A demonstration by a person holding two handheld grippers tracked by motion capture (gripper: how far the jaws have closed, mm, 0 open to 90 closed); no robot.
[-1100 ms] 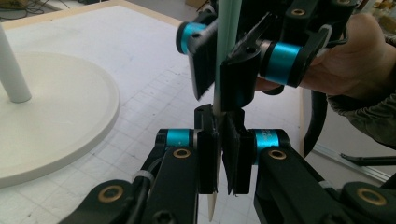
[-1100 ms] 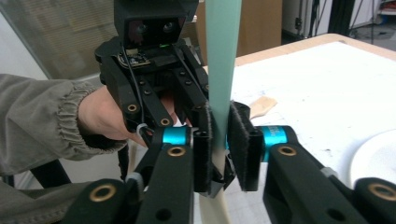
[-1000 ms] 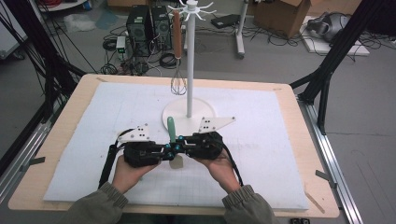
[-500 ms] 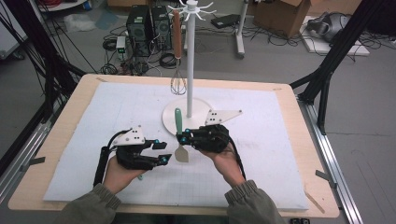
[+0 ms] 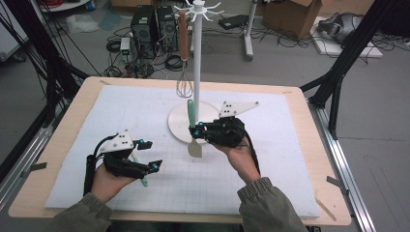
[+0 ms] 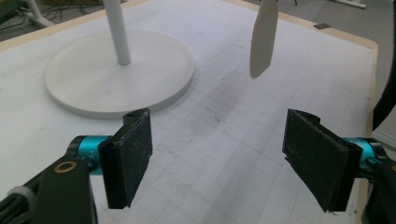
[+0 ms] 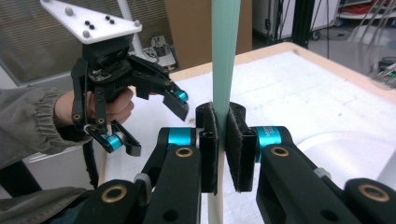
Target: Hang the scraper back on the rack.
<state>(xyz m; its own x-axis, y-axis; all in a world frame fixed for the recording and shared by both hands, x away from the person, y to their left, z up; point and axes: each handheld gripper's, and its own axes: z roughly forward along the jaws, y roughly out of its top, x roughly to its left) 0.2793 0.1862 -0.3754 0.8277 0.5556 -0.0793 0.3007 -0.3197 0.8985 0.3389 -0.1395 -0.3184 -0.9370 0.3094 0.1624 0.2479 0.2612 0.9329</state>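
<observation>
Your right gripper [image 5: 197, 131] is clamped on the green handle of a spatula [image 5: 194, 130], with both black pads pressed flat against it; in the right gripper view [image 7: 223, 140] the handle [image 7: 225, 51] rises straight up between the pads. From above, the spatula hangs upright, its cream blade [image 5: 195, 149] pointing down and clear of the white mat [image 5: 270, 159], just in front of the round base [image 5: 179, 123] of the white hanging stand [image 5: 197, 58]. The handle's top is close to the stand's pole. A whisk [image 5: 183, 84] with a brown handle hangs from one of the hooks at the top of the stand, just left of the pole.

Your left gripper [image 5: 145, 154] sits low at the near left of the mat, well apart from the right one, with its jaws spread wide and nothing between them. In the left gripper view [image 6: 224, 163] you see only gridded mat between the two pads, with the stand's base [image 6: 140, 79] beyond on the left and the spatula blade [image 6: 263, 39] hanging above the mat farther off. The right gripper view shows your left gripper [image 7: 149, 116] gaping beside the green handle.
</observation>
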